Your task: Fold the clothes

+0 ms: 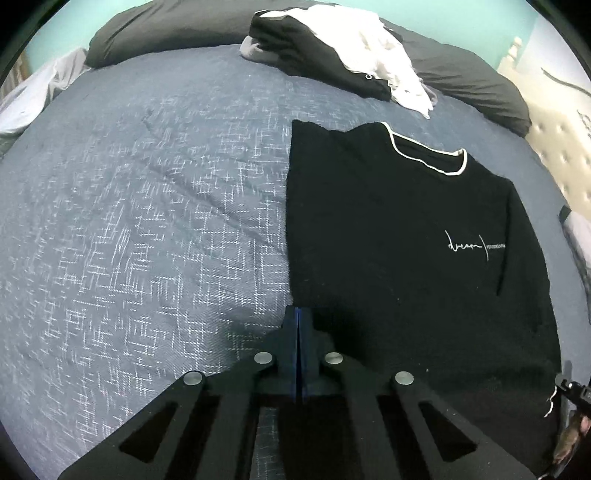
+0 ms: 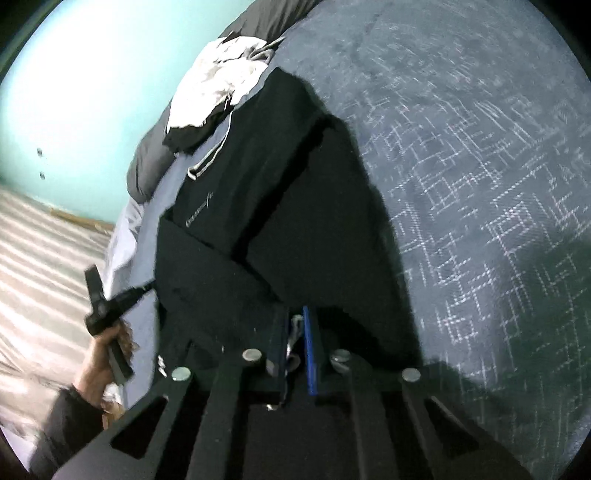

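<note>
A black T-shirt (image 1: 406, 221) with a white-trimmed collar and a small white script print lies flat on the blue bedspread (image 1: 147, 184). My left gripper (image 1: 297, 312) is shut, its tips meeting right at the shirt's near left corner. In the right wrist view the same shirt (image 2: 295, 184) runs away from me. There my right gripper (image 2: 295, 317) is shut on its near edge, with a strip of white trim pinched between the fingers. The left gripper (image 2: 149, 284) shows at the shirt's other near corner, held by a hand (image 2: 99, 358). The right gripper (image 1: 569, 389) peeks in at the left view's lower right.
A heap of black and white clothes (image 1: 332, 48) sits at the head of the bed against dark grey pillows (image 1: 166, 33). A beige tufted headboard (image 1: 554, 147) stands at the right. A striped floor (image 2: 37, 258) and teal wall (image 2: 92, 74) lie beyond the bed's edge.
</note>
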A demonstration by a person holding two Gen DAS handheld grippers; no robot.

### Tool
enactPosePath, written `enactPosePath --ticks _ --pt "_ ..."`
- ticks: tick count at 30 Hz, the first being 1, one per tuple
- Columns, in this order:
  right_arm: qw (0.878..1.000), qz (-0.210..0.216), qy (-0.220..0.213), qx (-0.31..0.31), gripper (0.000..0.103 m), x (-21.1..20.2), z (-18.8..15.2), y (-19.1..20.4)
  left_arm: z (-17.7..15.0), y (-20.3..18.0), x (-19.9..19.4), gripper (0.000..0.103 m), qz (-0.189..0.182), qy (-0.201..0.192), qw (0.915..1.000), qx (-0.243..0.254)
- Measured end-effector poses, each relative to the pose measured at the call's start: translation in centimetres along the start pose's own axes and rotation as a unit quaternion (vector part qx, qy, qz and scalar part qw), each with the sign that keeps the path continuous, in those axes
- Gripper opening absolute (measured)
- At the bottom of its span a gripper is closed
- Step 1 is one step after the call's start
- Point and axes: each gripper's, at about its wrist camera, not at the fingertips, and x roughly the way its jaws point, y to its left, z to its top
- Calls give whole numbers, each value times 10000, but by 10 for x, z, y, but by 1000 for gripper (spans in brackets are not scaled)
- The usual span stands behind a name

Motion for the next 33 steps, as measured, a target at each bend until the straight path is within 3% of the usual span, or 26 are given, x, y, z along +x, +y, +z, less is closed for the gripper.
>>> enactPosePath --ticks 7,13,21,29,31,33 --pt "9999 -84 -125 -38 3 -11 -7 -5 2 16 -11 0 120 -166 9997 -142" --pt "9998 0 -94 169 6 -5 -8 -10 -4 12 -15 0 -439 -107 9985 -304" --pt "9986 50 -324 410 7 -19 -3 -16 -20 10 -4 0 -573 -96 9975 -400" --pt "9991 255 -339 65 8 -21 2 6 -25 24 -5 5 -848 -473 9920 -804" --pt "9993 182 -324 -107 20 -18 6 16 -27 24 -4 19 -900 -529 9910 -842" --pt "9992 168 -253 -256 30 -11 14 30 -26 24 -3 23 -934 -582 9899 -891"
